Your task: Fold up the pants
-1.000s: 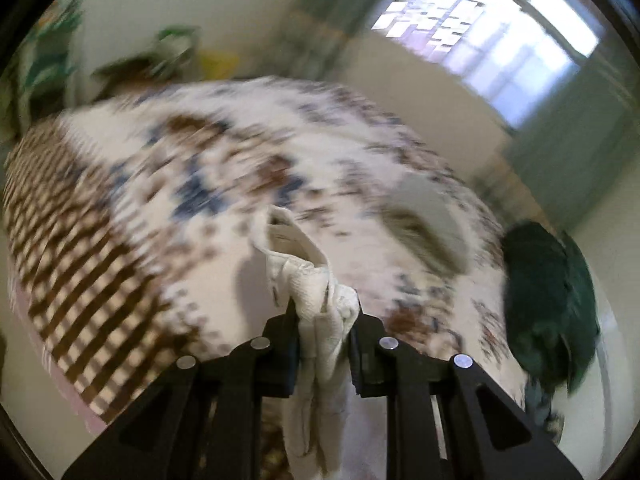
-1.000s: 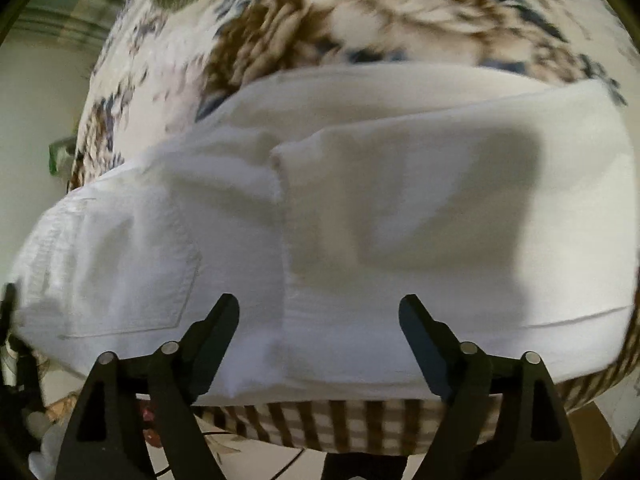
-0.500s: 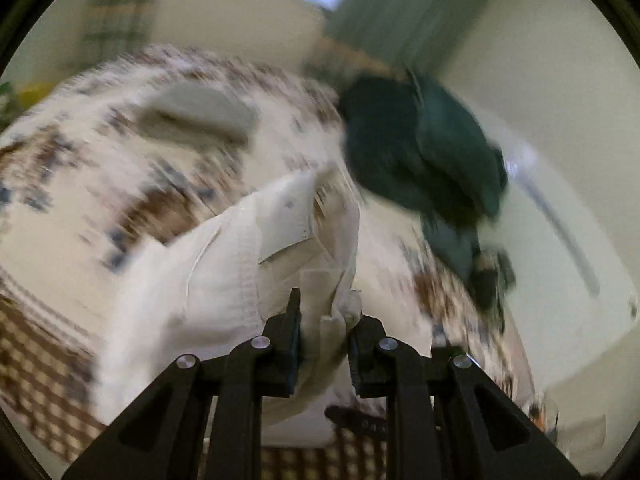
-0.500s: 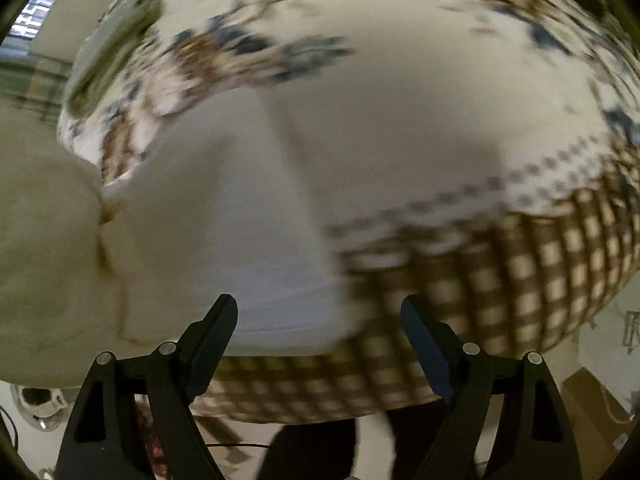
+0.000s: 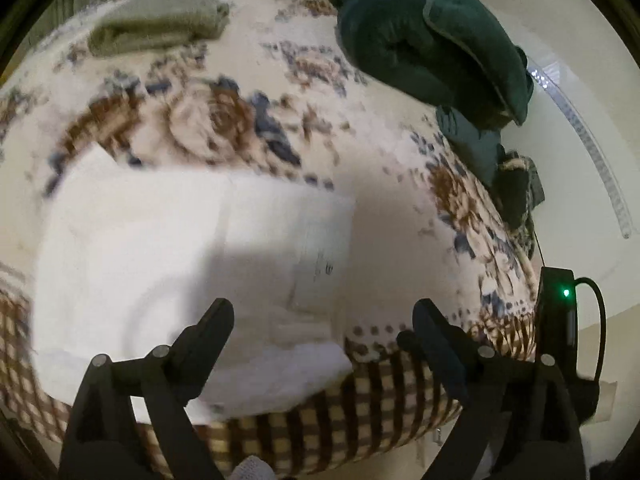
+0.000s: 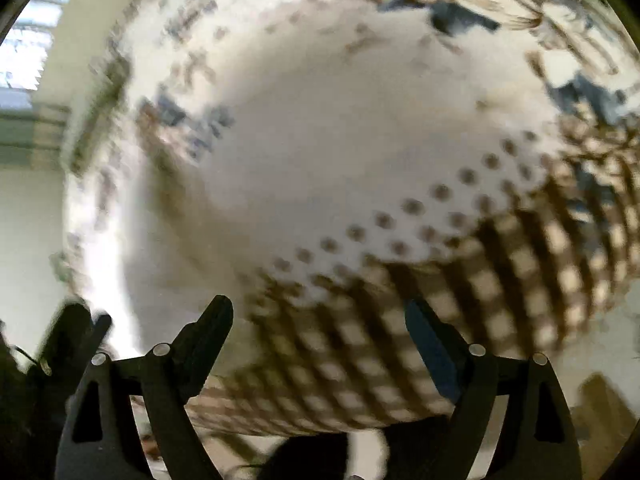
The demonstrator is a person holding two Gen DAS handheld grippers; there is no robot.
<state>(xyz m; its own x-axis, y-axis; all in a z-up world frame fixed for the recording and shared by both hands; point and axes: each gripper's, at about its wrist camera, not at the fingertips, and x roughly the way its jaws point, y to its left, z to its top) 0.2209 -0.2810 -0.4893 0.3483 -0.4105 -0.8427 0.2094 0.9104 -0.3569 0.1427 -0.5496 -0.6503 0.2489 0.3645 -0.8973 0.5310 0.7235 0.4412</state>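
The white pants (image 5: pixel 172 264) lie folded in a flat stack on the patterned bedspread (image 5: pixel 248 116), near the bed's front edge in the left wrist view. My left gripper (image 5: pixel 324 320) is open and empty, just above the stack's right end. My right gripper (image 6: pixel 320 320) is open and empty over bare bedspread (image 6: pixel 340 140) near its checked border. A pale blurred strip at the left of the right wrist view may be the pants; I cannot tell.
A folded olive towel (image 5: pixel 156 24) lies at the far side of the bed. Dark green pillows (image 5: pixel 432 36) are piled at the far right by the wall. A black device with a green light (image 5: pixel 560 312) sits at the right edge.
My left gripper has let go of the pants end it was holding and opened; the pants now lie folded flat. My right gripper has swung right, off the pants, over bare bedspread.
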